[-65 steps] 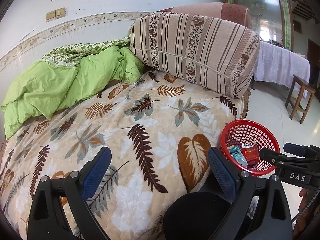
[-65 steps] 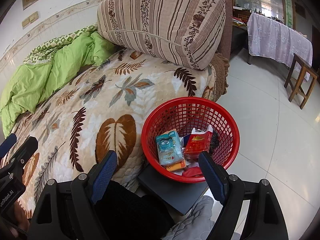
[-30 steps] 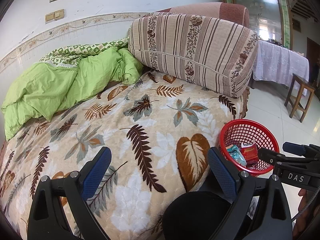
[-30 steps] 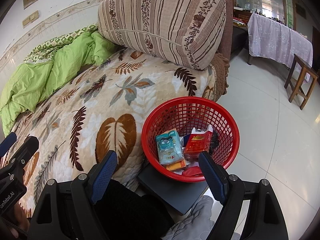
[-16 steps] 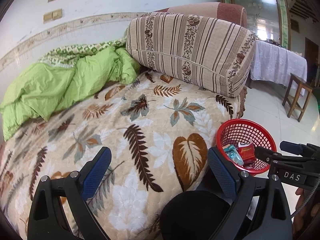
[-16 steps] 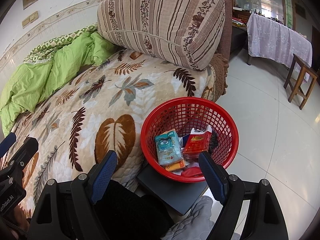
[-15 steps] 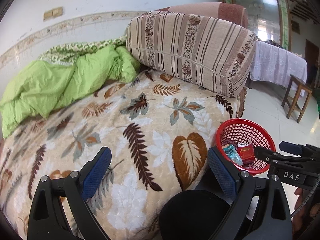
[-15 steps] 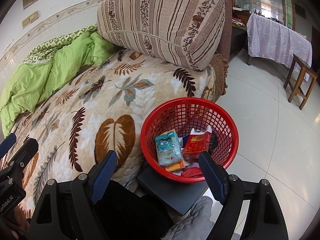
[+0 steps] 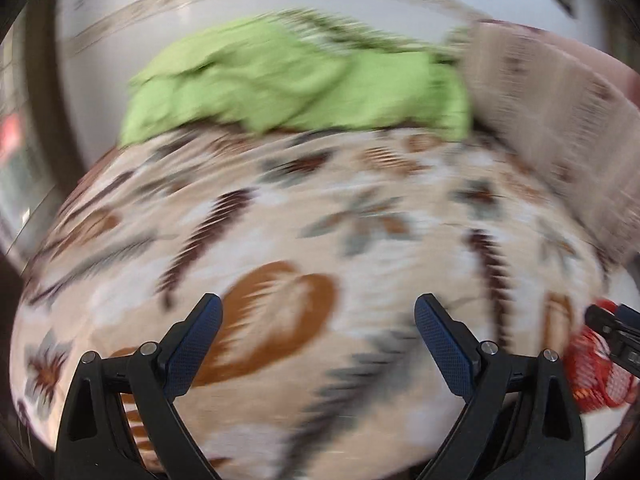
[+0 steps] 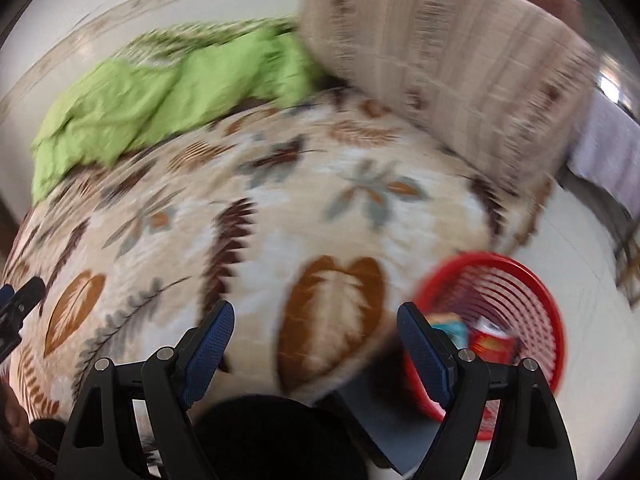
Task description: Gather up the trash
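Both views are motion-blurred. A red mesh basket [image 10: 520,320] stands on a dark stand beside the bed at the lower right of the right wrist view, holding a teal packet [image 10: 454,330] and a red packet [image 10: 494,344]. Its edge shows at the far right of the left wrist view [image 9: 592,372]. My left gripper [image 9: 316,340] is open and empty over the leaf-print blanket [image 9: 320,240]. My right gripper [image 10: 314,344] is open and empty, left of the basket, over the blanket's front edge. No loose trash shows on the bed.
A green quilt [image 9: 288,84] is bunched at the back of the bed by the wall. A large striped bolster [image 10: 440,60] lies at the back right. Tiled floor [image 10: 580,248] lies right of the bed, with a cloth-covered table [image 10: 608,152] beyond.
Both grippers have swung left, toward the bed. The basket has slid to the right in both views. Both stay open and empty.
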The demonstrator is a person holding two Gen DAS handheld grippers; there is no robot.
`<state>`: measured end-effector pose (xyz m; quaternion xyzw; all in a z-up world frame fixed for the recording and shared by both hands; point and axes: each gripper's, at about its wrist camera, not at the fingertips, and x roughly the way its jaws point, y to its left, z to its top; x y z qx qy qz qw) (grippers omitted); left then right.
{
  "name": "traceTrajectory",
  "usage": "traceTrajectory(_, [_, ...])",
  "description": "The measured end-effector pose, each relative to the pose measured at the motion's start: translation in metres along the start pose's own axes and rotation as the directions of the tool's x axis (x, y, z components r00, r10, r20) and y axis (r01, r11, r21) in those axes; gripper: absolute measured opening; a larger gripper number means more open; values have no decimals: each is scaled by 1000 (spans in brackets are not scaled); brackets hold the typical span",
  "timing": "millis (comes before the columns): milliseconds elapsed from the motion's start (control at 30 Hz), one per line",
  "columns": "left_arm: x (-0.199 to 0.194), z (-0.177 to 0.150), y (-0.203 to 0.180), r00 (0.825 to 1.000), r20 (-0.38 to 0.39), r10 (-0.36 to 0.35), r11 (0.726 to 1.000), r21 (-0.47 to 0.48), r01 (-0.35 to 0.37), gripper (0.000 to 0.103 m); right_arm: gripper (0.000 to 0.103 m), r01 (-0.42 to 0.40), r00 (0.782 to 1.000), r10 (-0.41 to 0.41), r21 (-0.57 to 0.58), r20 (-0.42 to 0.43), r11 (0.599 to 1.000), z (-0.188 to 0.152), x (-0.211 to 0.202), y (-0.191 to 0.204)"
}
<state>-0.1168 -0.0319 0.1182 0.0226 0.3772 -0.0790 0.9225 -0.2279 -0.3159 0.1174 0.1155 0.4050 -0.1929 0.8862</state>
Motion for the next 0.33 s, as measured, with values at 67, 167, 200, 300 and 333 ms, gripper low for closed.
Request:
traceTrajectory(67, [17, -2, 33, 997, -45, 57, 995, -78, -61, 96, 86, -53, 998, 51, -67, -31, 996, 11, 20, 34])
traceTrajectory(167, [43, -7, 77, 985, -107, 132, 973, -178, -149, 96, 86, -102, 994, 96, -151, -46, 983, 24, 53, 88])
traceTrajectory(200, [52, -9, 86, 981, -125, 148, 966, -192, -171, 96, 86, -102, 994, 94, -184, -52, 978, 28, 66, 108])
traceTrajectory(300, [81, -11, 104, 976, -170, 133, 960, -224, -170, 96, 86, -140, 990, 129, -221, -64, 965, 36, 105, 152])
traceTrajectory(333, [89, -10, 105, 975, -178, 131, 960, -224, -170, 96, 86, -132, 991, 120, -230, -63, 964, 37, 118, 164])
